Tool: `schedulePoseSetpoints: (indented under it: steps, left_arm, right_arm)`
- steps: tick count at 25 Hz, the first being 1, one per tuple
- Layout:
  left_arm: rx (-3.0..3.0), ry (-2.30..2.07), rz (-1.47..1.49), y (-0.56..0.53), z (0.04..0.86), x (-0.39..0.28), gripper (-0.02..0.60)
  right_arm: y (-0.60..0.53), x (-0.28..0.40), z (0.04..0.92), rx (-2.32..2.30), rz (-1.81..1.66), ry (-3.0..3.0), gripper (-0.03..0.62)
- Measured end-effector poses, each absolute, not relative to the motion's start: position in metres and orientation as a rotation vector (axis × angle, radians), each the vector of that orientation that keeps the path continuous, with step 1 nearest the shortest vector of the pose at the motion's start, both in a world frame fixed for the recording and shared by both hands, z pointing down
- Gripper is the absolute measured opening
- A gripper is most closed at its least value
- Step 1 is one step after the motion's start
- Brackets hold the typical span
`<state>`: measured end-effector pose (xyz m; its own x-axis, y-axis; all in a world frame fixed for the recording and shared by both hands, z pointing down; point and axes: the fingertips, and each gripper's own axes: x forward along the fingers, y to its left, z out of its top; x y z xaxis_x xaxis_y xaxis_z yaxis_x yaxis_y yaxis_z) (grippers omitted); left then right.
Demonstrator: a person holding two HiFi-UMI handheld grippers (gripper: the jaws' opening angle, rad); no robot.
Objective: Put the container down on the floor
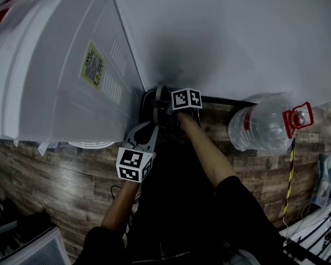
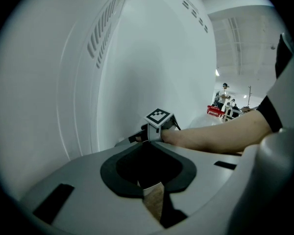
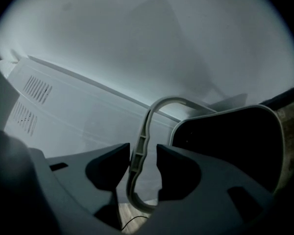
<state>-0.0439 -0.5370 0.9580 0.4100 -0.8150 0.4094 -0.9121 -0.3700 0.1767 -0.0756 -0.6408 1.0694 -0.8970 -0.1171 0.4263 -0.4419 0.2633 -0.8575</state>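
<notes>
Right claw (image 3: 142, 148): released. My jaws stand apart with the container's grey handle (image 3: 138, 153) upright between them. It sits close against one pad, with a gap to the other.
Left claw (image 2: 151, 148): my jaws stand apart and a dark mass fills the gap between them. I cannot tell whether the pads press on it. A strip of floor shows nearer the camera.
Container (image 1: 152, 108): dark-bodied with a paler rim, low in the corner where the white appliance (image 1: 55, 65) meets the wall (image 1: 237, 32). It sits just ahead of both my claws, and I cannot tell whether its base rests on the floor.
Floor (image 1: 55, 170): wood-patterned planks running under the appliance and along the wall.
Appliance side: ribbed vents and a yellow label (image 1: 92, 65) face me.
Water bottle (image 1: 262, 127): large and clear, lying on its side on the floor against the wall. It is well to the right of the container, with a red carry handle (image 1: 297, 119) at its neck.
My right forearm (image 1: 209, 153): reaches in from the lower right towards the corner and crosses the left gripper view too.
</notes>
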Motion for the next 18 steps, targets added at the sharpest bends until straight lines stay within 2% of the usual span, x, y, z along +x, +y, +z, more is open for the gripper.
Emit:
schedulePoseSetpoints:
  steps: [5, 13, 14, 18]
  left_arm:
    - [2.309, -1.493, 0.369, -0.539, 0.957, -0.044, 0.052]
    - [2.326, -1.481, 0.369, -0.54, 0.957, -0.042, 0.052]
    - [2.33, -1.479, 0.373, -0.541, 0.956, -0.041, 0.052]
    - [2.349, -1.474, 0.377, -0.545, 0.953, -0.037, 0.052]
  right_arm:
    - [-0.64, -0.074, 1.071, 0.506, 1.646, -2.265, 0.192]
    - [-0.643, -0.057, 1.069, 0.537, 1.673, -2.289, 0.19]
    - [-0.643, -0.054, 1.068, 0.537, 1.676, -2.292, 0.177]
    - [-0.646, -0.045, 1.062, 0.573, 1.625, -2.346, 0.029]
